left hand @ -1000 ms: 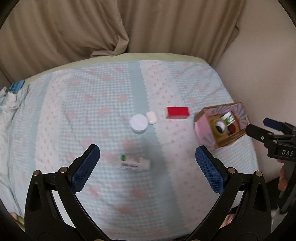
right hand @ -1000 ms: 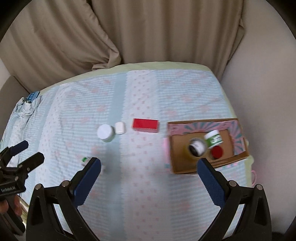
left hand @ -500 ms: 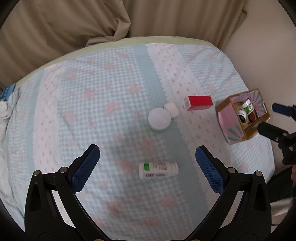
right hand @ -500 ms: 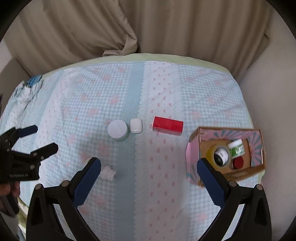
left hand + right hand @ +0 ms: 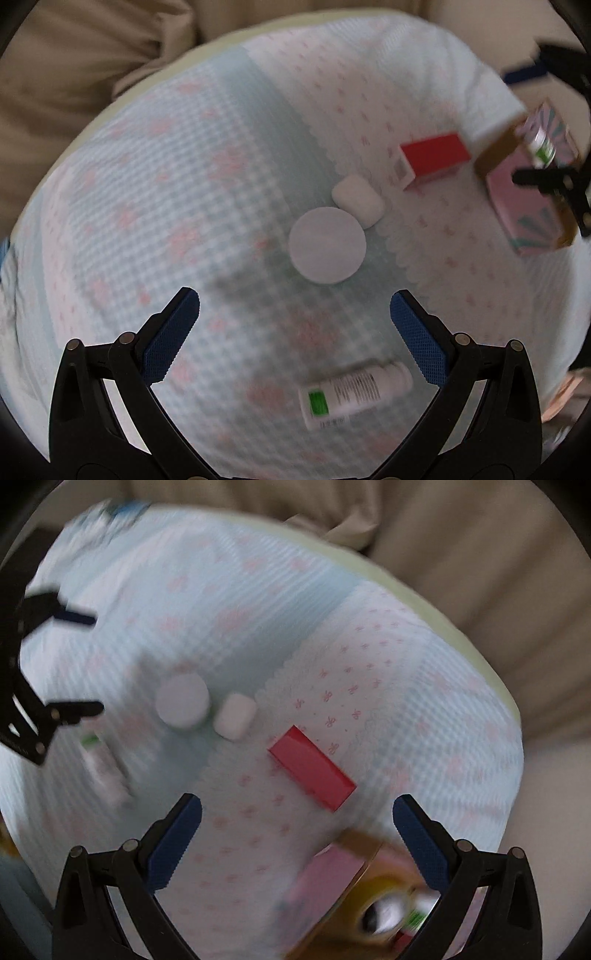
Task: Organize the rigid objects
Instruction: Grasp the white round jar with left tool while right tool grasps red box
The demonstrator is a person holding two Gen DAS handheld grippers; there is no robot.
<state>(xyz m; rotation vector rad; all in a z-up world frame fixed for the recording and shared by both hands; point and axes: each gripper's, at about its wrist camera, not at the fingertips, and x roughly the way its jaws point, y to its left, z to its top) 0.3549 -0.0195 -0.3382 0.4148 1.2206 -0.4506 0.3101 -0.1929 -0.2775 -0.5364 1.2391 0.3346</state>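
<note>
My left gripper [image 5: 294, 308] is open low over the checked cloth, with nothing between its blue pads. A white tube with a green label [image 5: 354, 395] lies on its side just under and behind the right pad. Ahead stand a white round jar [image 5: 327, 244], a small white case [image 5: 358, 201] and a red box [image 5: 434, 158]. My right gripper [image 5: 296, 814] is open too, hovering just short of the red box [image 5: 312, 768]. The pink cardboard box [image 5: 347, 882] holding small jars sits under its right finger; it shows at right as the pink box [image 5: 532, 184].
The cloth-covered table [image 5: 184, 184] is round, with its far edge against beige curtains [image 5: 74, 66]. The right gripper's black fingers [image 5: 554, 181] cross in front of the pink box. The left gripper [image 5: 44, 705] shows at the left of the blurred right wrist view.
Both grippers dropped lower and closer to the cloth. The tube slid from mid-view to under the left gripper's right pad. The right gripper swung toward the red box and over the pink box.
</note>
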